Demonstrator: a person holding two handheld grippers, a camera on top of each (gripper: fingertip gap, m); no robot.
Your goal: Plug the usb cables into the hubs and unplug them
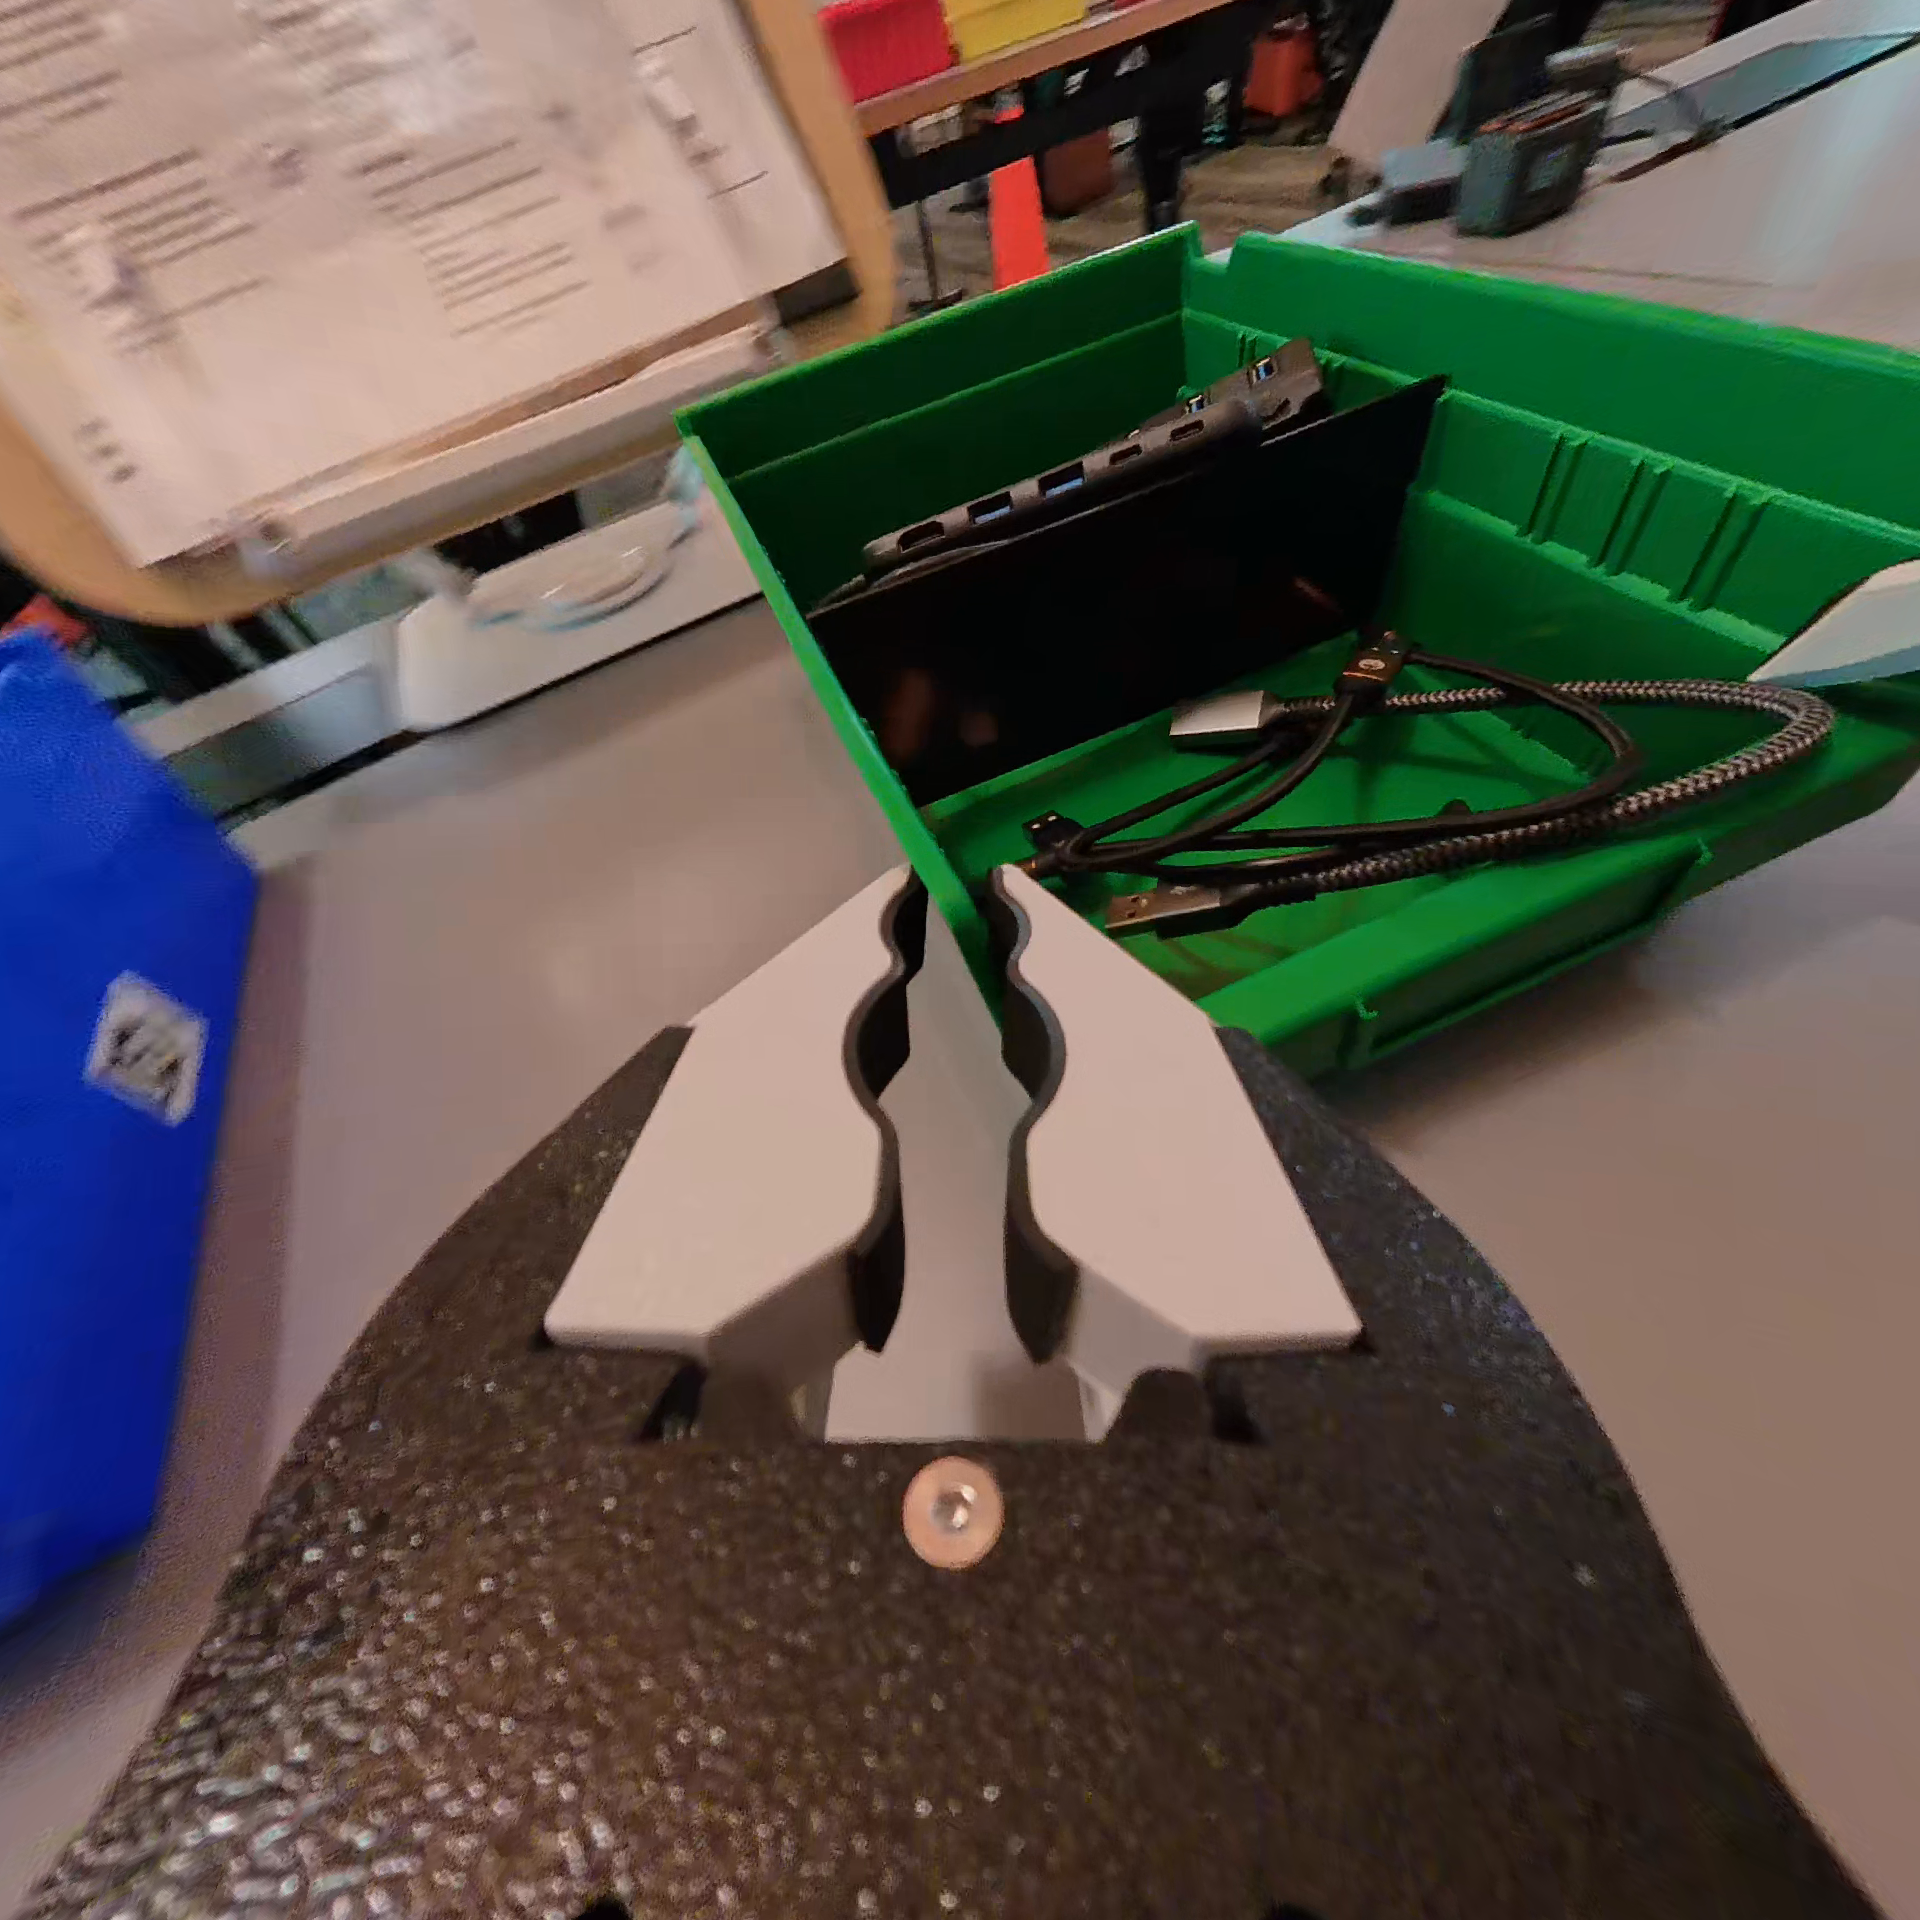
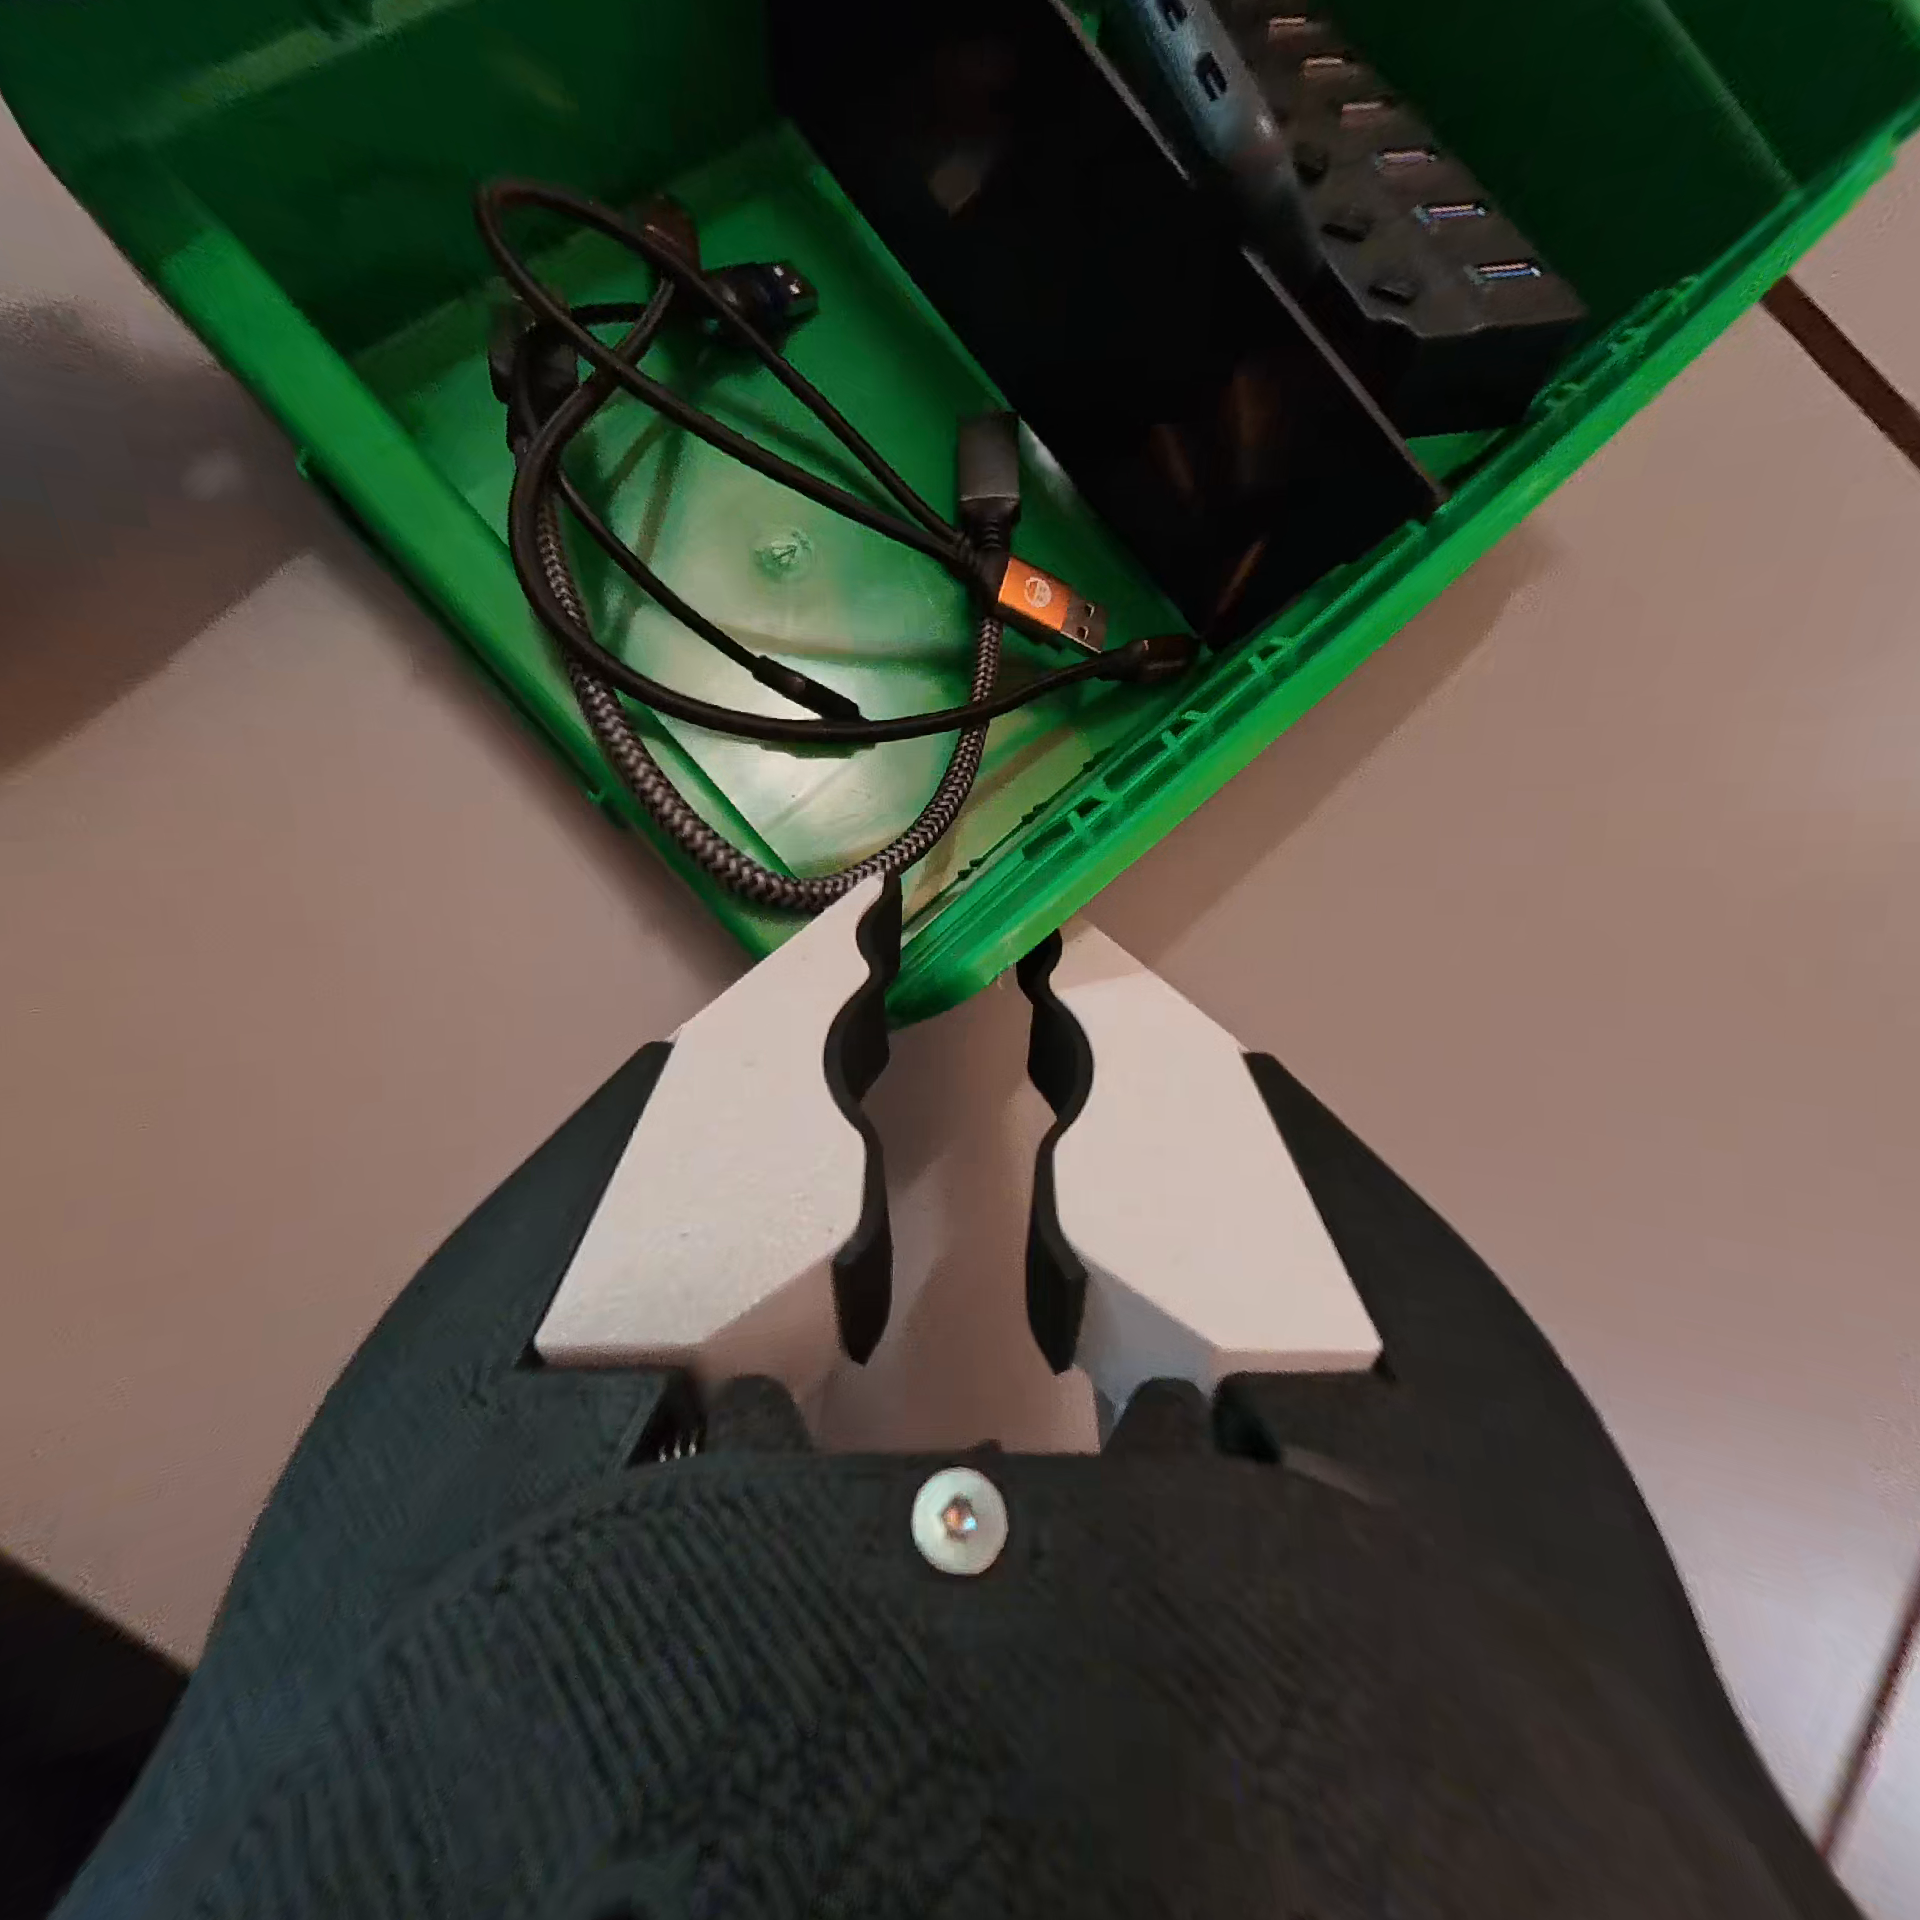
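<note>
Green bin (image 1: 1039, 436), cables (image 2: 790, 717) inside, both jaws parted, empty

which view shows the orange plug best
The right wrist view: the orange plug lies sharp and unobstructed on the green bin floor, metal tip visible. The left wrist view shows it farther off, small and mostly dark, with little orange visible.

bin (image 1: 1558, 395) on table (image 1: 623, 883) | divider (image 1: 1122, 613) inside | cables (image 1: 1403, 790) front sect. | hubs (image 1: 1091, 478) behind divider
</note>
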